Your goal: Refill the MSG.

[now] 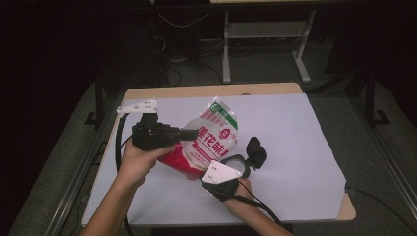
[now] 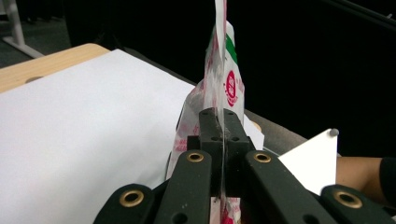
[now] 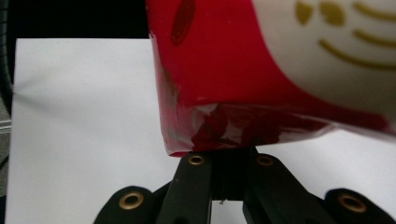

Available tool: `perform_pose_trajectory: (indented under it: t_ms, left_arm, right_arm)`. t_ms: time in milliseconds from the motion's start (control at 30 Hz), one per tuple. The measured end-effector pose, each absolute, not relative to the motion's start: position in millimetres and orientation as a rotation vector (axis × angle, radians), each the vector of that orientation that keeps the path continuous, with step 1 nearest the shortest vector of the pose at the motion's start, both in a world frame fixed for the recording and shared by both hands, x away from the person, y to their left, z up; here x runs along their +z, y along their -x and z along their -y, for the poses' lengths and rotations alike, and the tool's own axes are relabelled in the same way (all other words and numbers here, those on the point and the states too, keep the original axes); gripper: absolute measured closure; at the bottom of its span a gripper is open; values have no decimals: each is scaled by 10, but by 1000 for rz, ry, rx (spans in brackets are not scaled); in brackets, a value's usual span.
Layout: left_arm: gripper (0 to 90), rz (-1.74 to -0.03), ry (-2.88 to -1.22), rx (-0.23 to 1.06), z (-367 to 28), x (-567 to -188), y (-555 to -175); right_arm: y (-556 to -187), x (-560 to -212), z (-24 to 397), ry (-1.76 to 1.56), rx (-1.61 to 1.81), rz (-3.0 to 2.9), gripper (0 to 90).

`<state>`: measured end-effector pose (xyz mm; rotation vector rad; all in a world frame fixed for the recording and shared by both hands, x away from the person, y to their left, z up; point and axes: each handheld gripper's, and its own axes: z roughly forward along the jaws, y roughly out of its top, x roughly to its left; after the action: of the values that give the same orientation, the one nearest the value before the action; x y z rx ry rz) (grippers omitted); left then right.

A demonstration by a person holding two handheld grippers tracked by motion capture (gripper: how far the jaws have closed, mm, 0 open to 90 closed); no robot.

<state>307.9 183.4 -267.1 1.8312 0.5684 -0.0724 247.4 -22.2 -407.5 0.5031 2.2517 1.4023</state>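
Table [image 1: 275,89]: wooden top, most of it covered by a white sheet [image 1: 290,142].
Snack bag [image 1: 209,140]: red-and-white pouch with a green band near its top seal and red Chinese lettering; held tilted above the sheet at the middle, between the two grippers, top end pointing away from the person.
Left gripper [image 1: 189,132]: jaws together, clamped on the bag's thin side seam; in the left gripper view the seam [image 2: 219,126] runs straight up between the closed jaws.
Right gripper [image 1: 231,169]: jaws drawn together at the bag's red bottom edge [image 3: 219,126], which sits right against the jaw tips.
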Motion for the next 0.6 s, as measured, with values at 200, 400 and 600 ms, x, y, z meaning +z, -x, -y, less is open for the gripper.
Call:
perform_pose_trajectory:
  t_ms: [200, 400, 600]
  left_arm:
    - [900, -597, -1835, -79, -1790, -2702, -3114]
    - [900, -631, -1846, -86, -1746, -2714, -3160]
    - [900, -648, -1854, -95, -1722, -2724, -3192]
  right_arm:
    - [-2452, -4104, 173, -508, 1410, -2260, 900]
    - [-2446, -4125, 154, -511, 1415, -2256, 899]
    - [-2439, -4136, 137, -510, 1419, -2257, 900]
